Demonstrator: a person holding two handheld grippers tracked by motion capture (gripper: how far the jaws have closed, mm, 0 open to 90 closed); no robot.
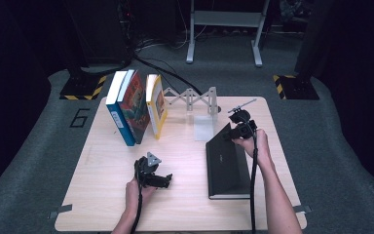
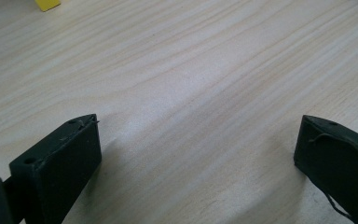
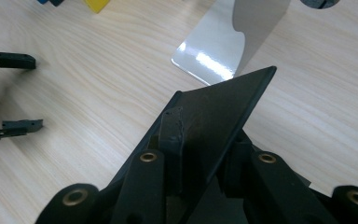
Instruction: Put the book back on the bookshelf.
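Note:
A black hardcover book (image 1: 226, 165) lies on the right half of the wooden table (image 1: 107, 195), its far end tilted up off the surface. My right gripper (image 1: 233, 132) is shut on that raised far corner; in the right gripper view the jaws of that gripper (image 3: 205, 140) clamp the dark cover (image 3: 223, 102) from both sides. My left gripper (image 1: 164, 179) rests low over the table's middle, open, with bare wood between its jaws (image 2: 198, 135). It also appears at the left of the right gripper view (image 3: 30, 92).
Three books stand upright at the back left: blue (image 1: 118, 109), red-green (image 1: 135, 109), yellow (image 1: 157, 107). A metal bookend (image 1: 204, 126) and a grey accordion rack (image 1: 190, 100) stand at the back centre, just beyond the black book. A yellow corner (image 2: 46, 3) shows far off.

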